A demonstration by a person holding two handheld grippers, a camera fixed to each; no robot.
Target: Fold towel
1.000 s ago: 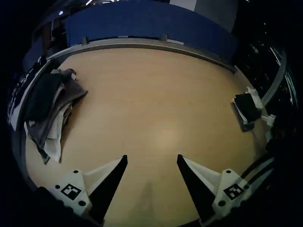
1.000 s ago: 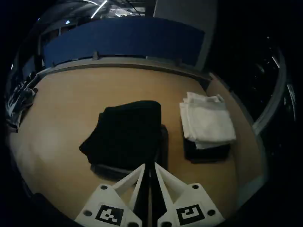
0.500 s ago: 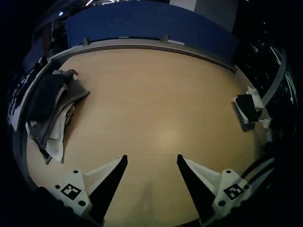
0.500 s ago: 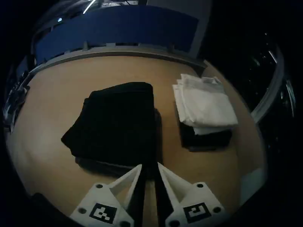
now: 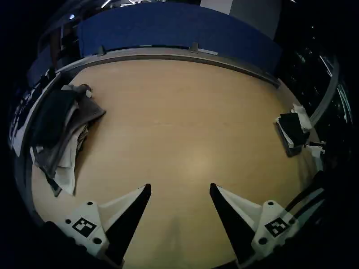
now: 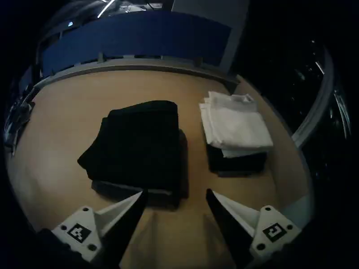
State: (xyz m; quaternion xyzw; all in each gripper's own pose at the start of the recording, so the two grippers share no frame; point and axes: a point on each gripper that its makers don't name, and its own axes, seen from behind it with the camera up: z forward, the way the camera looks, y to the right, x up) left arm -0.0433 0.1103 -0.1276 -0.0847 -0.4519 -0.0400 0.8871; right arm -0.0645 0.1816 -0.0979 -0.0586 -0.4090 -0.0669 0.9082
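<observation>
Wood-brown table [image 5: 188, 116] lies under both of our claws. Our left claw [image 5: 179, 185] hangs a little above the table and tips down toward it. Its two fingers [image 5: 121, 208] are spread wide apart and nothing is between them. They point at a bare part of the table, near the middle.

Far off on the left side of the left gripper view lies a messy pile of towels [image 5: 58, 130]. It is grey, dark and white, and it sits close to the table's edge. Far off on the right side of that view sits a small dark and white stack [image 5: 292, 129], also near the edge. A blue wall [image 5: 179, 27] stands along the back of the table.

Our right claw [image 6: 176, 192] is low over the table and also tips down. Its fingers are spread wide too, and they pinch nothing. The black towel [image 6: 134, 145] lies flat on the table right in front of this claw. It is folded into a thick square. The tip of the claw's left finger sits at the near edge of the black towel, and we cannot tell if it touches. The other finger is over bare table.

Just beside the black towel, on its right, a folded white towel [image 6: 234, 127] rests on top of a dark folded towel [image 6: 235, 163].
</observation>
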